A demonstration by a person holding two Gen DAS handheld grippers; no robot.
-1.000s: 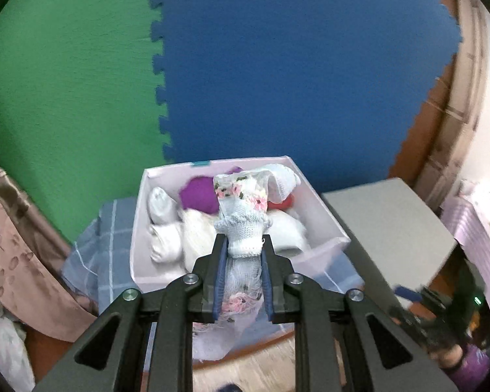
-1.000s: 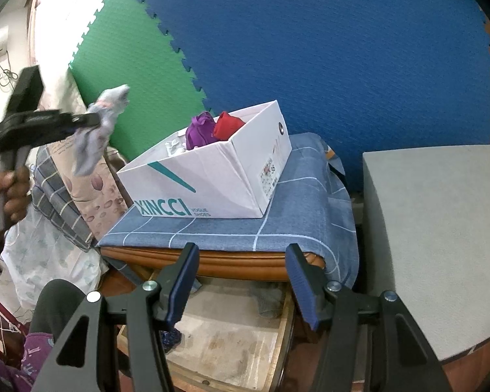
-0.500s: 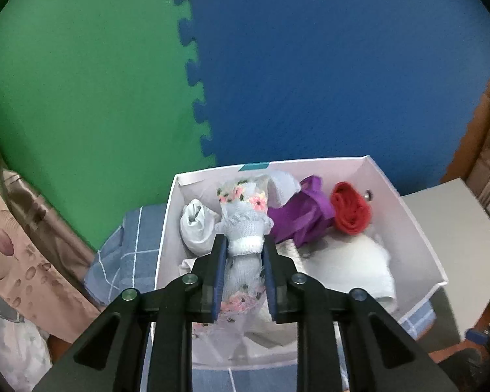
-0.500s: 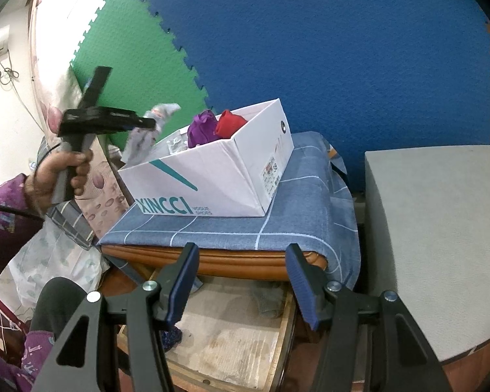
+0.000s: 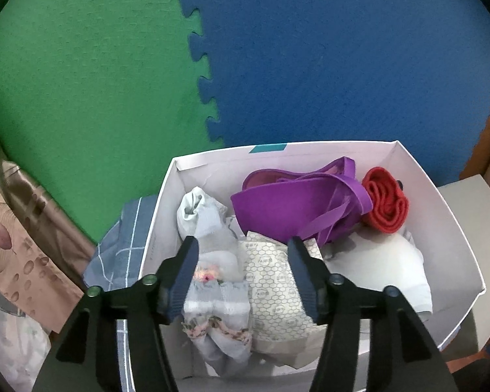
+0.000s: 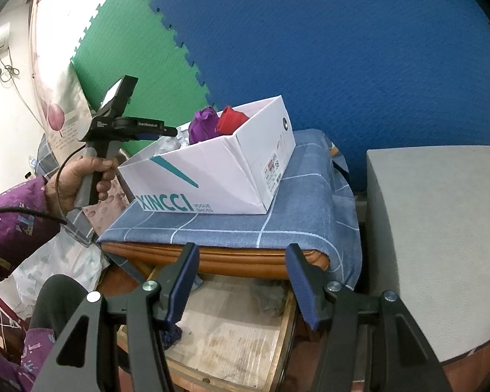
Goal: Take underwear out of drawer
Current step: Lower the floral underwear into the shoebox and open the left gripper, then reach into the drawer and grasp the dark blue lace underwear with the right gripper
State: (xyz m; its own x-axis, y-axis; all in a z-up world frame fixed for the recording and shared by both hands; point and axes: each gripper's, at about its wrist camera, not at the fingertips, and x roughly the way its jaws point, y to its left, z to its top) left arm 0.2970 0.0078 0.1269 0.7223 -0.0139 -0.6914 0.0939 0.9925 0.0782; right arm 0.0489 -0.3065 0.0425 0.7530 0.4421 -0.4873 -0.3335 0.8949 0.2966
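Note:
My left gripper (image 5: pixel 243 277) is open above the near left part of a white shoe box (image 5: pixel 447 209). The white floral underwear (image 5: pixel 217 303) lies in the box between and below its jaws, free of them. The box also holds a purple garment (image 5: pixel 294 202), a red rolled one (image 5: pixel 387 204) and white pieces (image 5: pixel 385 268). In the right wrist view my right gripper (image 6: pixel 241 281) is open and empty over an open wooden drawer (image 6: pixel 232 336) below the box (image 6: pixel 212 176). The left gripper (image 6: pixel 160 129) reaches over the box's left rim there.
The box stands on a blue checked cloth (image 6: pixel 297 215) over a wooden top. A grey cushioned block (image 6: pixel 437 228) is to the right. Green and blue foam mats (image 5: pixel 310 65) cover the wall behind. Patterned cloths (image 5: pixel 13 251) hang at the left.
My left gripper moved over the box, lowered and opened, letting the floral underwear drop into the box. The right gripper has not moved.

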